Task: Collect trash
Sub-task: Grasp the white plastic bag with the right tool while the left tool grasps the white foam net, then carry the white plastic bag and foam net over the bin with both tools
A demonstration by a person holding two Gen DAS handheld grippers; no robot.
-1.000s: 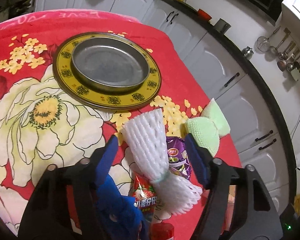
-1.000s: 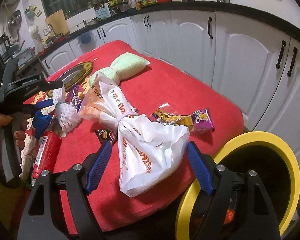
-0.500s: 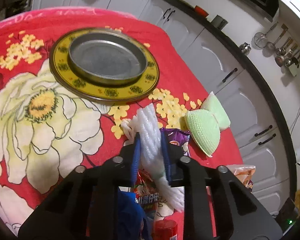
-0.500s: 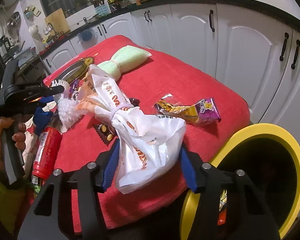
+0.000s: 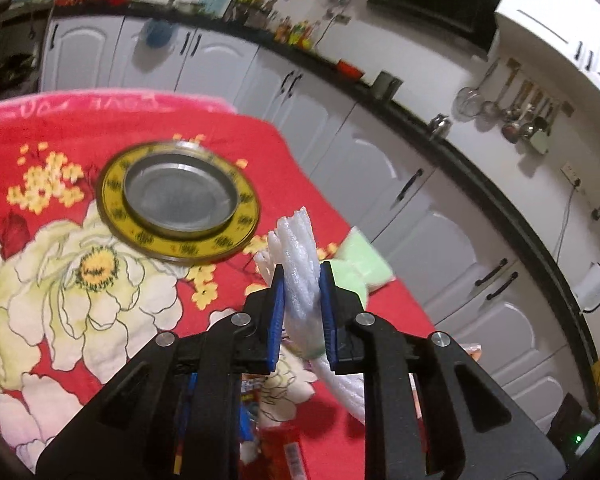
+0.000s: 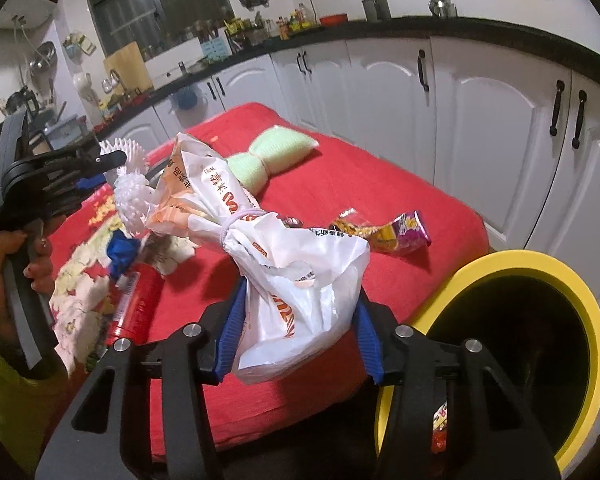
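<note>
My left gripper (image 5: pixel 302 280) is shut on a white foam fruit net (image 5: pixel 300 256) and holds it above the red flowered tablecloth (image 5: pixel 40 136); the net also shows in the right wrist view (image 6: pixel 130 196), raised off the table. My right gripper (image 6: pixel 300 332) is shut on a tied white plastic bag (image 6: pixel 292 280) with orange print, lifted at the table's near edge. A yellow-rimmed trash bin (image 6: pixel 540 356) stands just right of it, below the table, with some wrappers inside.
A round yellow-rimmed metal tray (image 5: pixel 178 200) lies on the cloth. A green foam net (image 6: pixel 268 156), a yellow-purple snack wrapper (image 6: pixel 392 232), a red can (image 6: pixel 136 308) and a blue scrap (image 6: pixel 120 252) lie on the table. White cabinets stand behind.
My left gripper closed on the white foam net and lifted it off the table. My right gripper closed on the white plastic bag and raised it slightly.
</note>
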